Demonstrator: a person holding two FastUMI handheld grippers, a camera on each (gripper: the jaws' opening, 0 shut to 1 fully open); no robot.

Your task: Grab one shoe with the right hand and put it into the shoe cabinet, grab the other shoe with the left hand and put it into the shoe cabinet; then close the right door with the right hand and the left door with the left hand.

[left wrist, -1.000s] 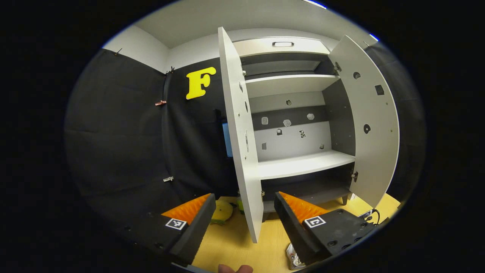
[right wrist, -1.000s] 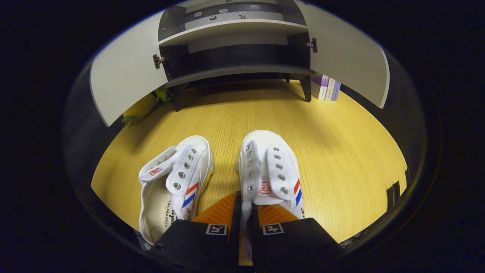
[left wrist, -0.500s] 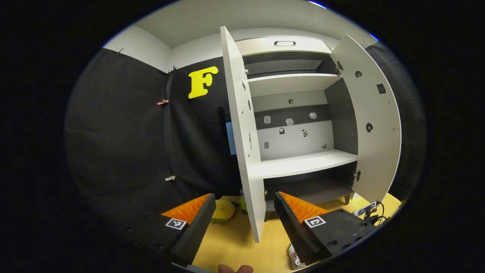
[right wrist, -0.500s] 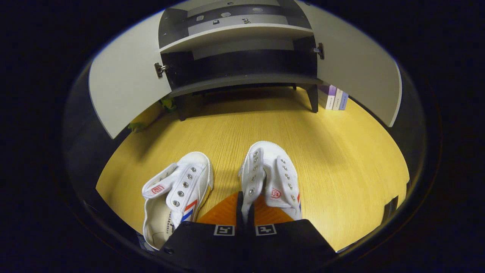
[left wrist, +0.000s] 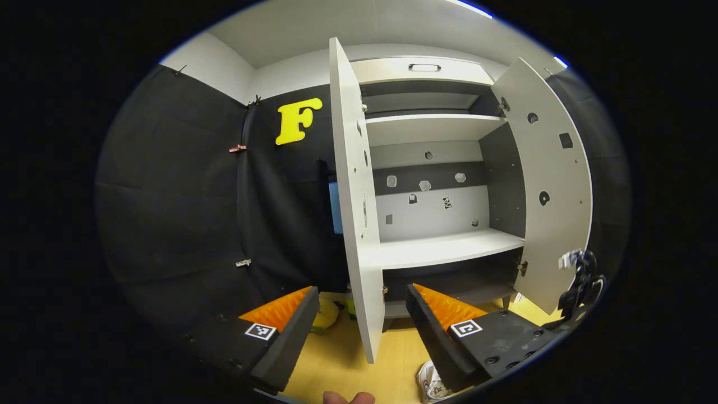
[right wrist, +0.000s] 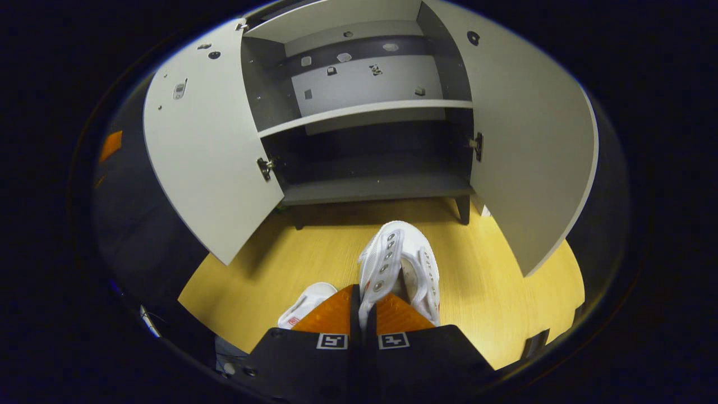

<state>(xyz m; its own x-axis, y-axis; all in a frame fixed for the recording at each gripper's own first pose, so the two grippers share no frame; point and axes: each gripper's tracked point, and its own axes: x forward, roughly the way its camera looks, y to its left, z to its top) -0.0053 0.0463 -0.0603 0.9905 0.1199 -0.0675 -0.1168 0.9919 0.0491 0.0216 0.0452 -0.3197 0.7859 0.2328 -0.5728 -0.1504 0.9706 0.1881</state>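
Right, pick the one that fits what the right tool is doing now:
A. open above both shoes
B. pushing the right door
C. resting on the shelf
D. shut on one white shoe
D: the right tool pinches a white shoe's eyelet flap, facing the open cabinet.
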